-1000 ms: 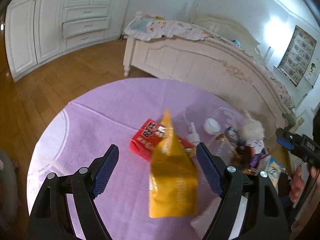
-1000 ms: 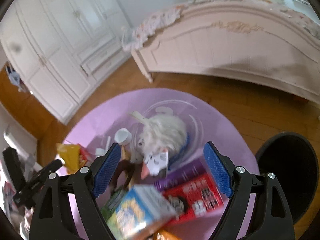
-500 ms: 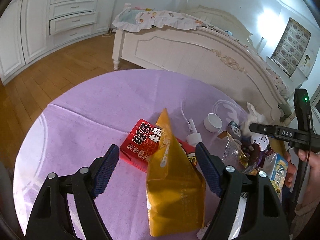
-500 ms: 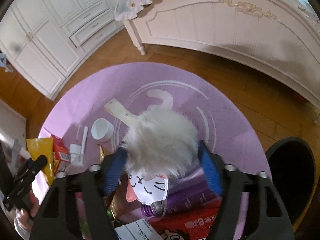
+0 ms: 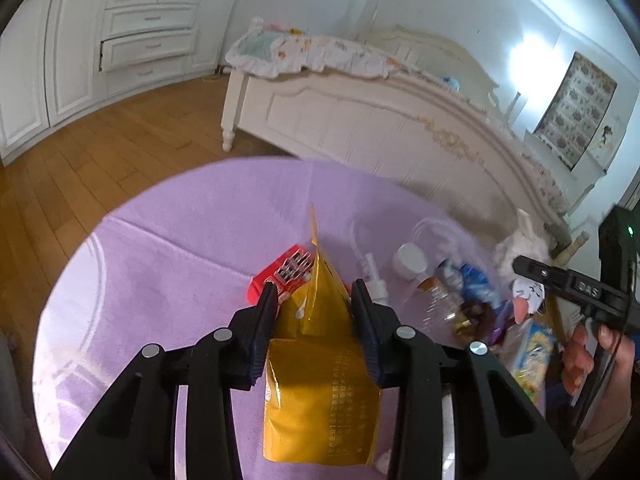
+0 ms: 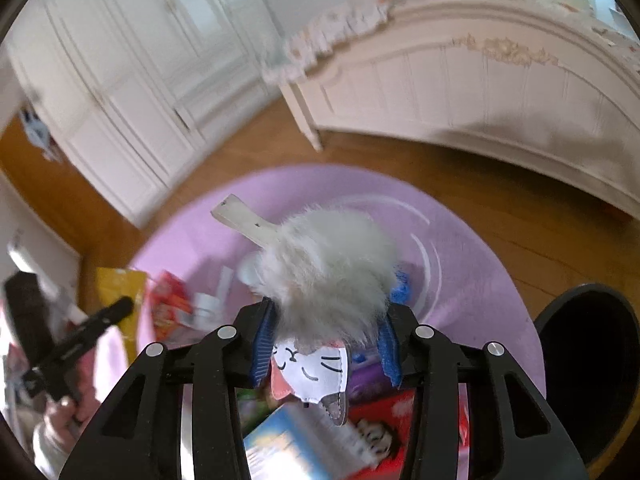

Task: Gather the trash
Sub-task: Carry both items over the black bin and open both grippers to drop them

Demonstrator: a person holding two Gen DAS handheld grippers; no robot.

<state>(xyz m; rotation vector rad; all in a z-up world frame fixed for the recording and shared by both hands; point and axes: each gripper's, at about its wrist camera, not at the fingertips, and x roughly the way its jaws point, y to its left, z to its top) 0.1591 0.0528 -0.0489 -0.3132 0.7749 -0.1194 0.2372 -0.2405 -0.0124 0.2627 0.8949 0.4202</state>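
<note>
My left gripper (image 5: 314, 320) is shut on a yellow snack bag (image 5: 320, 376) that stands over the purple round rug (image 5: 180, 240); the bag also shows in the right wrist view (image 6: 120, 292). A red carton (image 5: 280, 276) lies just behind it. My right gripper (image 6: 326, 344) is shut on a fluffy white plush toy (image 6: 332, 272) with a cat face and holds it above the rug (image 6: 460, 248). The right gripper shows at the right of the left wrist view (image 5: 568, 288).
A pump head (image 5: 372, 276), a white cap (image 5: 408, 258), a clear bottle (image 5: 436, 304), boxes (image 6: 304, 440) and wrappers lie in a heap on the rug. A black bin (image 6: 588, 360) stands at its right edge. A white bed (image 5: 380, 120) and wardrobes (image 5: 80, 40) are behind.
My left gripper has closed on the yellow bag. My right gripper has closed on the plush toy and lifted it.
</note>
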